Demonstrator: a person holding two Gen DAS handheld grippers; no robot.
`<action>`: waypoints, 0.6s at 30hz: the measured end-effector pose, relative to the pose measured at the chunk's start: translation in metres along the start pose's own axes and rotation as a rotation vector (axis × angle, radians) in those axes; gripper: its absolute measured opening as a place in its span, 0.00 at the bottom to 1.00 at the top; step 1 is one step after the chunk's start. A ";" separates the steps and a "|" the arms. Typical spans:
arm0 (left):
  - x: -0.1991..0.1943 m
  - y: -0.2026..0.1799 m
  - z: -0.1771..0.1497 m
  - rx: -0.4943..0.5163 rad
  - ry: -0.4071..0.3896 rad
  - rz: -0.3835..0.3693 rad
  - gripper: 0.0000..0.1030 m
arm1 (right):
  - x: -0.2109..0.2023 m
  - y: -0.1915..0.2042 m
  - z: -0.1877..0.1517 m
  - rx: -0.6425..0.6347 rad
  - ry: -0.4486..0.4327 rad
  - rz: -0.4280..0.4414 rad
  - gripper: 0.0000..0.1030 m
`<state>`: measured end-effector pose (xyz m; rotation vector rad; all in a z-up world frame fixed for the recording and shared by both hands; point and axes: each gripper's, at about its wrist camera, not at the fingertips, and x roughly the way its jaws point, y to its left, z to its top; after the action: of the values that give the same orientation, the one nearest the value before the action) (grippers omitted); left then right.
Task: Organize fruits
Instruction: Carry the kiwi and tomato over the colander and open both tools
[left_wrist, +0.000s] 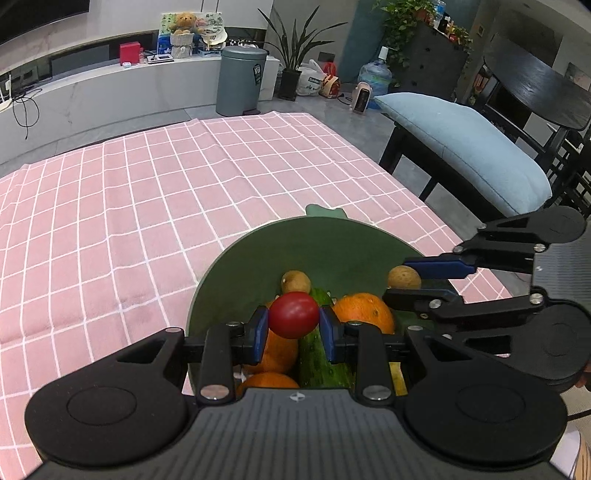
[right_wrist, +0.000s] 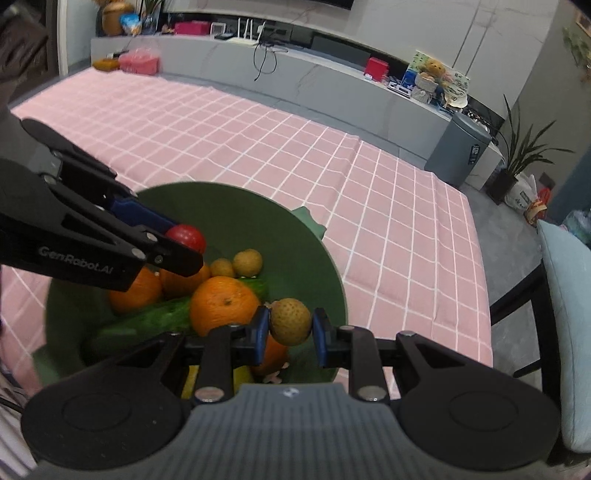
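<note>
A green bowl (left_wrist: 258, 258) sits on the pink checked tablecloth and holds oranges (left_wrist: 364, 312), a cucumber (left_wrist: 317, 363) and small brown fruits (left_wrist: 295, 282). My left gripper (left_wrist: 294, 323) is shut on a red tomato (left_wrist: 294, 314) above the bowl. It also shows in the right wrist view (right_wrist: 184, 243) with the tomato (right_wrist: 186, 237). My right gripper (right_wrist: 290, 328) is shut on a small brown fruit (right_wrist: 290, 321) over the bowl (right_wrist: 295, 251). In the left wrist view the right gripper (left_wrist: 400, 282) holds that fruit (left_wrist: 403, 278).
The pink tablecloth (left_wrist: 147, 203) spreads left and beyond the bowl. A chair with a light blue cushion (left_wrist: 461, 147) stands at the table's right side. A grey bin (left_wrist: 240, 79) and a potted plant (left_wrist: 291, 55) stand on the floor behind.
</note>
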<state>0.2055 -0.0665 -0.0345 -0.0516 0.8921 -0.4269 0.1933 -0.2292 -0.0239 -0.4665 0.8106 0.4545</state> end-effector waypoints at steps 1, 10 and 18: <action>0.002 0.000 0.000 0.000 0.004 -0.001 0.32 | 0.003 0.000 0.002 -0.006 0.005 -0.001 0.20; 0.013 -0.005 0.002 0.046 0.019 0.018 0.32 | 0.020 0.002 0.006 -0.058 0.040 0.001 0.20; 0.013 -0.010 0.001 0.077 0.022 0.040 0.40 | 0.020 0.004 0.010 -0.073 0.047 0.000 0.20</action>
<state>0.2098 -0.0806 -0.0416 0.0412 0.8957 -0.4247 0.2091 -0.2160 -0.0340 -0.5462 0.8414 0.4759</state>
